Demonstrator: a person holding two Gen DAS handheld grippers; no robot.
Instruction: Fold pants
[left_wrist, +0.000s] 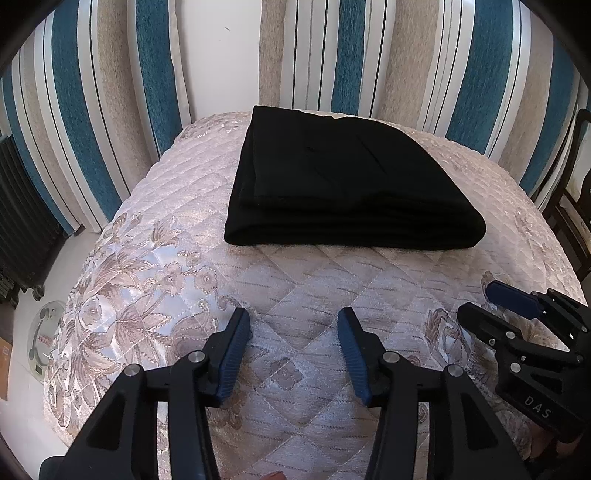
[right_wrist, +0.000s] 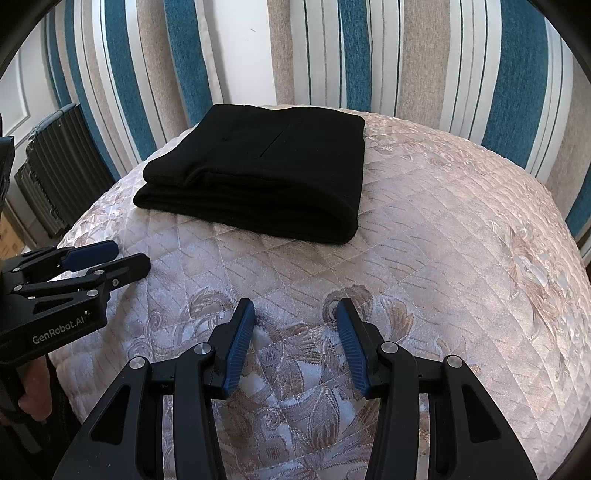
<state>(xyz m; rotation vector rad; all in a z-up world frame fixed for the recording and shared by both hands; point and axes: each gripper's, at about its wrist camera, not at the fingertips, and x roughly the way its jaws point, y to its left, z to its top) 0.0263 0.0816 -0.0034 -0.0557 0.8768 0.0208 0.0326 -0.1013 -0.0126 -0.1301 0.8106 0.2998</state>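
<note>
Pants (left_wrist: 343, 184) lie folded in a neat stack at the bed's (left_wrist: 295, 280) far end. I judge the folding finished; my left gripper (left_wrist: 293, 328) and right gripper (right_wrist: 295, 317) are both open, empty, well apart from them.

Left tongs (left_wrist: 291, 332): black frame, blue ribbed pads (left_wrist: 232, 354), jaws spread wide with nothing between them, pointing forward and slightly down. Lettering "GenRobot.AI" on the side, read from the right wrist view, where a few of the person's fingers (right_wrist: 31, 387) show curled around the handle below.

Right tongs (right_wrist: 295, 325): same build, blue pads parted, nothing gripped. They sit just beside the left tongs, level with them, apart and not touching.
</note>
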